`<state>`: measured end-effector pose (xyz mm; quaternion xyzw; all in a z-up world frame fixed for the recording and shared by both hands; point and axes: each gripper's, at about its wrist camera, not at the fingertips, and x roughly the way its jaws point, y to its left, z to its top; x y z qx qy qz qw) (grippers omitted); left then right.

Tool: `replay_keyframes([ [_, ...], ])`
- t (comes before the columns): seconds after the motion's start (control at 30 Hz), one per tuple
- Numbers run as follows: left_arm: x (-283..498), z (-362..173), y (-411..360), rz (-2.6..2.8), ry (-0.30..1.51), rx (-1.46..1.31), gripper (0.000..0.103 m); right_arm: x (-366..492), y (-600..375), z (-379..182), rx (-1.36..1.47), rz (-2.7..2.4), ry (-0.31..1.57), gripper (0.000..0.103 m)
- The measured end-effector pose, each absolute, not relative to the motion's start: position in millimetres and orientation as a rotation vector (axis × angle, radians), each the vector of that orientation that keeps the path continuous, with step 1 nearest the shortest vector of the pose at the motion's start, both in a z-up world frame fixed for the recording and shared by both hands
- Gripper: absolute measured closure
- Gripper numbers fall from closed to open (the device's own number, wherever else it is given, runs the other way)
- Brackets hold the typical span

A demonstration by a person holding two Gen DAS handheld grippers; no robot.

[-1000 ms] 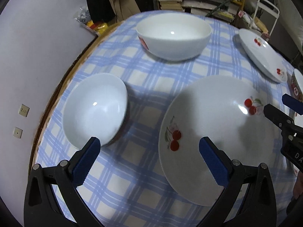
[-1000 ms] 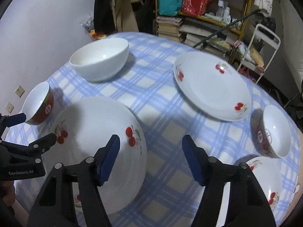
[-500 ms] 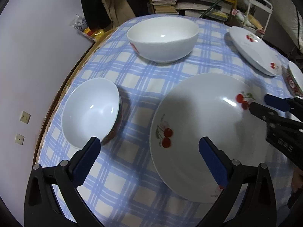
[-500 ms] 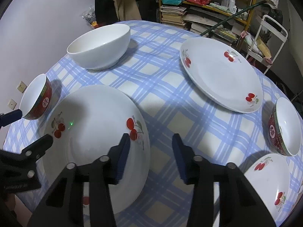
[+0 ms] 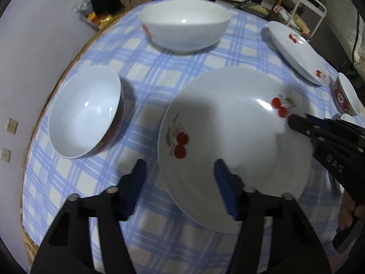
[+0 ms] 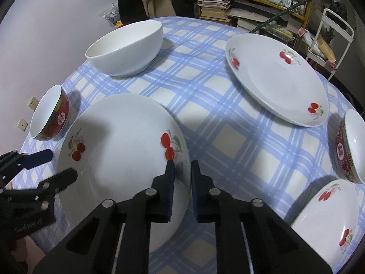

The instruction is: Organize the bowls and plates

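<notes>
Left gripper (image 5: 179,175): fingers half spread and closing astride the near-left rim of the cherry plate (image 5: 232,146), on the checked tabletop (image 6: 239,141). Right gripper (image 6: 182,171): fingers nearly together, closing on the plate's right rim. Printing on the gripper bodies is too blurred to read.

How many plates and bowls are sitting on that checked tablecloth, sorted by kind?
Cherry-print plates: 3, the near plate, the far plate, the corner plate
Red-sided small bowls: 2, the left bowl, the right bowl
Plain white bowl: 1
Total: 6
</notes>
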<state>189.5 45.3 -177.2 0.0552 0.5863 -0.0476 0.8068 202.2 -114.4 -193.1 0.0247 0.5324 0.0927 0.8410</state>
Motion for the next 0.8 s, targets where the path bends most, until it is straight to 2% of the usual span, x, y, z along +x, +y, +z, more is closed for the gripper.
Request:
replay_keyframes([
  [0.2, 198.9, -189.7, 45.4, -0.087, 1.288, 0.091, 0.068, 202.8, -117.1, -193.9, 0.071, 0.201, 1.126, 0.089],
  [0.37, 206.2, -194.7, 46.5, -0.066, 1.29, 0.069, 0.074, 203.9, -116.8, -194.7, 0.069, 0.205, 1.127, 0.089],
  [0.53, 212.3, -196.3, 58.3, -0.08, 1.306, -0.03, 0.077, 202.7, -115.6, -193.4, 0.056, 0.209, 1.124, 0.09],
  [0.8, 203.7, -190.1, 51.6, -0.157, 1.313, -0.018, 0.078, 188.7, -127.2, -189.7, 0.107, 0.182, 1.149, 0.09],
])
